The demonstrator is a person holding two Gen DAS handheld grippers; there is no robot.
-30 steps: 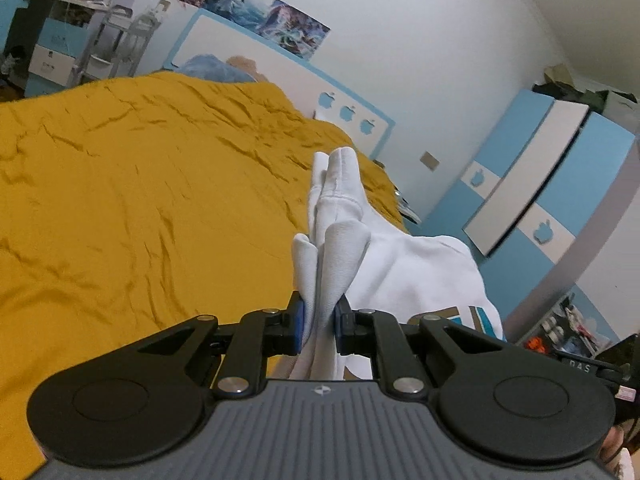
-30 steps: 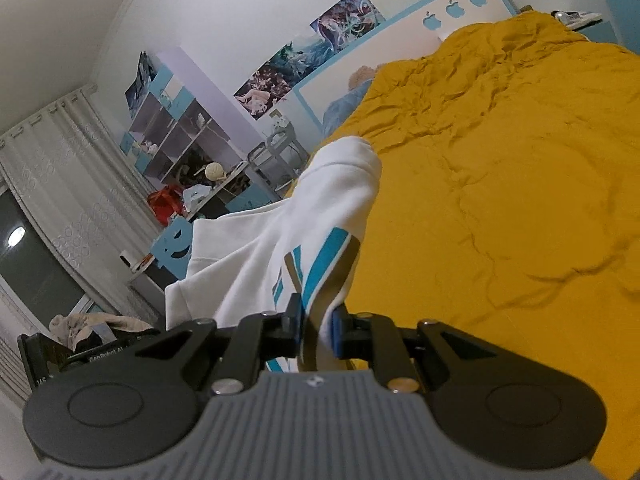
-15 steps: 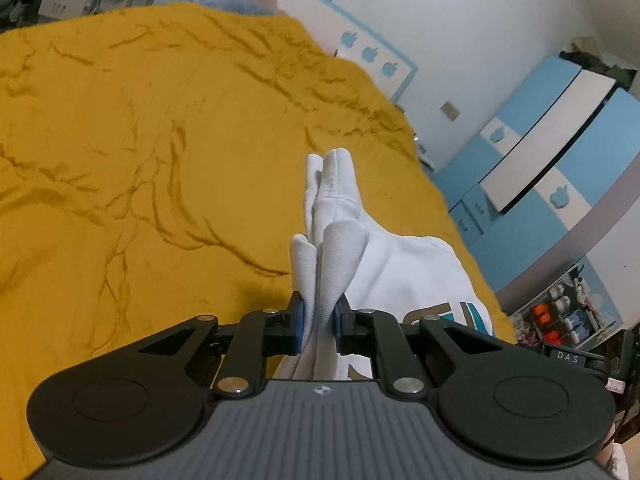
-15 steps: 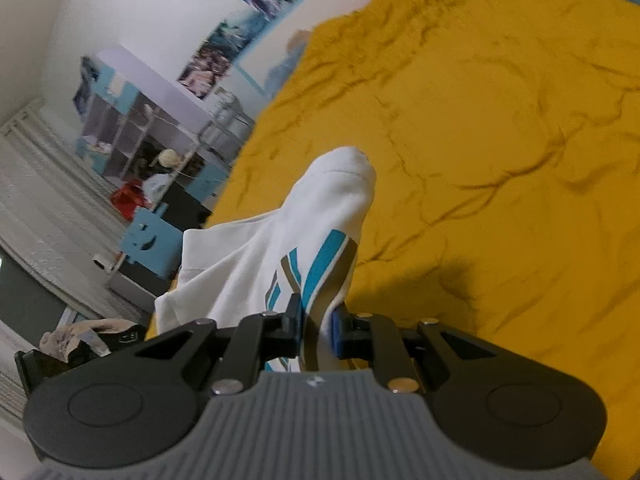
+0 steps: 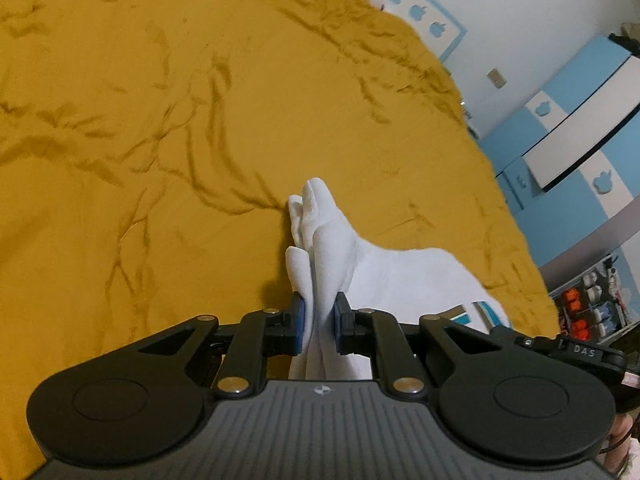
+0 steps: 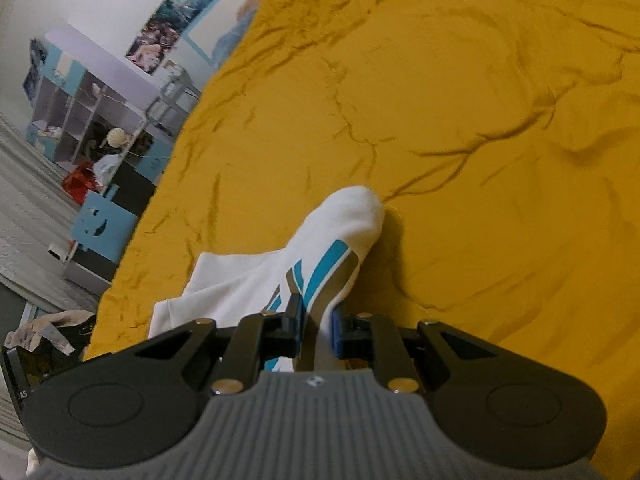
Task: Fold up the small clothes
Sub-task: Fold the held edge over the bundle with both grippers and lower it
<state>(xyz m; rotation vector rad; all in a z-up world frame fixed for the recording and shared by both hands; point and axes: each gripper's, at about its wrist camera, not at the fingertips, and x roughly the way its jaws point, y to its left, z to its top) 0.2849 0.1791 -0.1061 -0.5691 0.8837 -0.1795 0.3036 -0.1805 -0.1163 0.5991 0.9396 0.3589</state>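
The left gripper (image 5: 318,322) has its jaws clamped narrow on a bunched edge of the small white cotton garment with teal and olive stripes (image 5: 404,280), folds standing up between the blue pads. The right gripper (image 6: 316,330) pinches the same garment (image 6: 320,256) at its striped part, jaws nearly together. The cloth stretches between the two grippers above the bed's wrinkled mustard-yellow bedspread (image 5: 200,140), its far tips close to the fabric, near the bed's edge
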